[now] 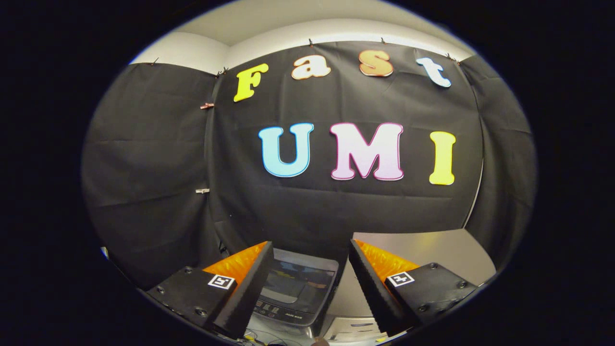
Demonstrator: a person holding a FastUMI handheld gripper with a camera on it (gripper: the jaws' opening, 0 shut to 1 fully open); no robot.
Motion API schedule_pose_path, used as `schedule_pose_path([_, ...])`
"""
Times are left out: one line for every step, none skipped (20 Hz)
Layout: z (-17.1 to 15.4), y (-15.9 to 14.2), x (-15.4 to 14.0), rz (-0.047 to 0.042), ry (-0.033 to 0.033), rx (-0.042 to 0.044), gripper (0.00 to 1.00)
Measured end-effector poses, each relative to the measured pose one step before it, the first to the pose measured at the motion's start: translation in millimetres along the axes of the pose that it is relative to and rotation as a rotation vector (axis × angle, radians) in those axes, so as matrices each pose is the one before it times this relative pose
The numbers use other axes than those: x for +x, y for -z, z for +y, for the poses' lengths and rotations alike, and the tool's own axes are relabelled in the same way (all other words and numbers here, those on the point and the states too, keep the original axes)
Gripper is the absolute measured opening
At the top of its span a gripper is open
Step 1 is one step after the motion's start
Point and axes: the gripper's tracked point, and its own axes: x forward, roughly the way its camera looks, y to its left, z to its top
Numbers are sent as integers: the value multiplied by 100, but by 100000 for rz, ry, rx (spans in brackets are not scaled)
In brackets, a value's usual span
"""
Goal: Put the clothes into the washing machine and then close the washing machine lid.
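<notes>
Right now the gripper [311, 250] is held high and level, its two black fingers [250, 288] spread wide with nothing between them but open air — it has hold of nothing. Seen through that gap, just ahead of and below the fingertips, sits a small top-loading washing machine [298, 288]: grey body, a dark tinted lid [300, 281] lying flat over the tub, and a strip of buttons along the near edge. So the lid looks closed, though I can't make out through the tinted panel whether any clothes are inside; a few faint coloured patches there may only be reflections. Beside the machine, beyond the right finger, runs a pale grey tabletop [432, 247] against the black cloth wall [144, 158]. I can't point to any clothes from this angle. My judgement is that this is either the very start or the very end of the task, and the view doesn't settle which.
</notes>
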Motion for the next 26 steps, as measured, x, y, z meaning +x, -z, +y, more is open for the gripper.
schedule_pose_path([-626, -354, -1074, -1775, 514, -922, 99])
schedule_pose_path([-546, -191, -1137, -2014, 784, -675, 99])
schedule_pose_path([-559, -213, -1217, -1956, 880, -315, 99])
schedule_pose_path([-491, -430, -1073, -2169, 525, 308, 99])
schedule_pose_path([-455, -114, -942, -1921, 838, 648, 99])
schedule_pose_path([-723, -148, -1051, -1409, 1491, 472, 99])
schedule_pose_path([-734, -79, -866, -1085, 1242, 177, 99])
schedule_pose_path([-526, -54, -954, -719, 889, -166, 98])
schedule_pose_path([-808, 6, -877, -779, 1717, -483, 98])
schedule_pose_path([-711, -44, -836, -377, 1969, -492, 98])
schedule_pose_path([-542, 14, -794, -144, 1626, -308, 98])
schedule_pose_path([-581, 37, -702, 100, 1579, -378, 99])
schedule_pose_path([-565, -246, -523, 46, 1778, -133, 98])
schedule_pose_path([-471, -159, -522, -19, 1169, 194, 98])
schedule_pose_path([-195, -215, -418, 292, 607, 399, 98])
schedule_pose_path([-152, -183, -529, -228, 238, 292, 98])
schedule_pose_path([-286, -315, -384, -415, 791, -137, 98])
schedule_pose_path([-235, -309, -412, -1053, 552, -371, 98])
schedule_pose_path([219, -207, -441, -934, -562, 7, 98])
schedule_pose_path([323, 44, -426, -401, -918, 232, 98])
schedule_pose_path([-2, -30, -327, -347, -443, 267, 98])
schedule_pose_path([-112, -54, -312, -345, -39, 479, 98])
schedule_pose_path([98, -211, -75, -556, -556, 697, 98])
schedule_pose_path([292, -66, -83, -417, -1349, 528, 98])
schedule_pose_path([52, 90, -138, 95, -617, 121, 98])
schedule_pose_path([-273, 222, -5, 415, 487, -338, 98])
